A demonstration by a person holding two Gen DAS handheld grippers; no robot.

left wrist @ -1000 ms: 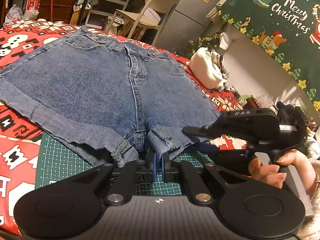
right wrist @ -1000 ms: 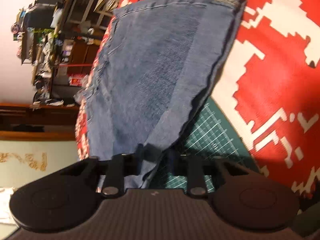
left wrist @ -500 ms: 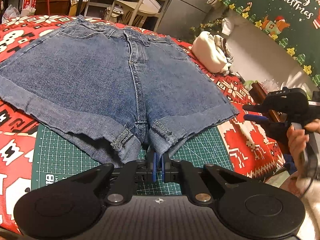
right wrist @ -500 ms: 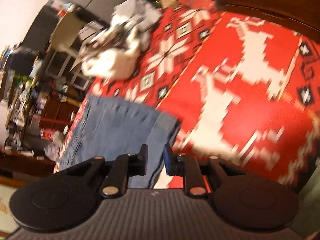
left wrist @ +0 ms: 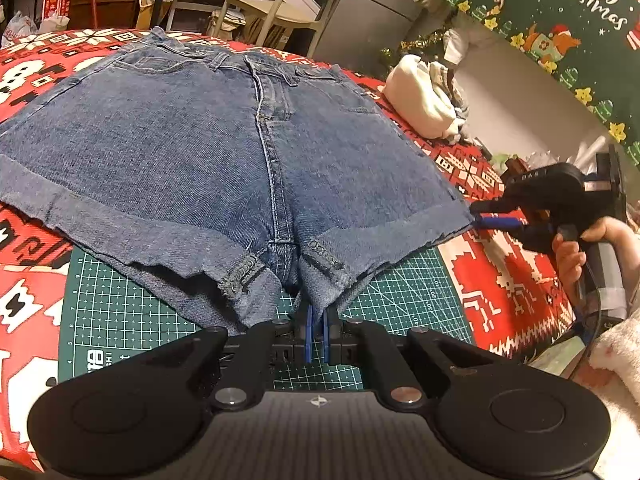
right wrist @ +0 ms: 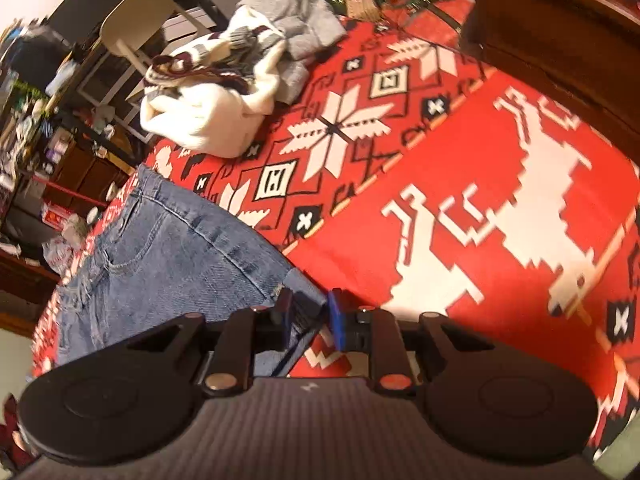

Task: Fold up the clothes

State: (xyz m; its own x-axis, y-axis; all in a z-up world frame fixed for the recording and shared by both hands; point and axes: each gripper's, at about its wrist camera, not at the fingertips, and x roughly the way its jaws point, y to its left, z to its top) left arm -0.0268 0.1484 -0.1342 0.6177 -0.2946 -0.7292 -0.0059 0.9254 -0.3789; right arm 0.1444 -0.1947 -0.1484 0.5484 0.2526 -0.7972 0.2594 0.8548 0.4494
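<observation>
Blue denim shorts (left wrist: 224, 160) lie flat on the red patterned cloth, waistband far, cuffed legs near. My left gripper (left wrist: 317, 336) is at the crotch hem, jaws nearly closed with a narrow gap; the hem edge hangs just in front of the tips. My right gripper (left wrist: 486, 216) is at the outer corner of the right leg cuff. In the right wrist view the shorts (right wrist: 168, 256) fill the lower left, and the right gripper (right wrist: 310, 316) is open with the cuff corner between its jaws.
A green cutting mat (left wrist: 120, 320) lies under the near hem. A pile of white and grey clothes (left wrist: 428, 100) sits at the far right of the table; it also shows in the right wrist view (right wrist: 240, 76). A chair (left wrist: 288, 4) stands behind.
The right gripper let go of the inner hem near the crotch, swung out to the right, and now sits open at the outer corner of the right leg cuff. The left gripper has stayed put.
</observation>
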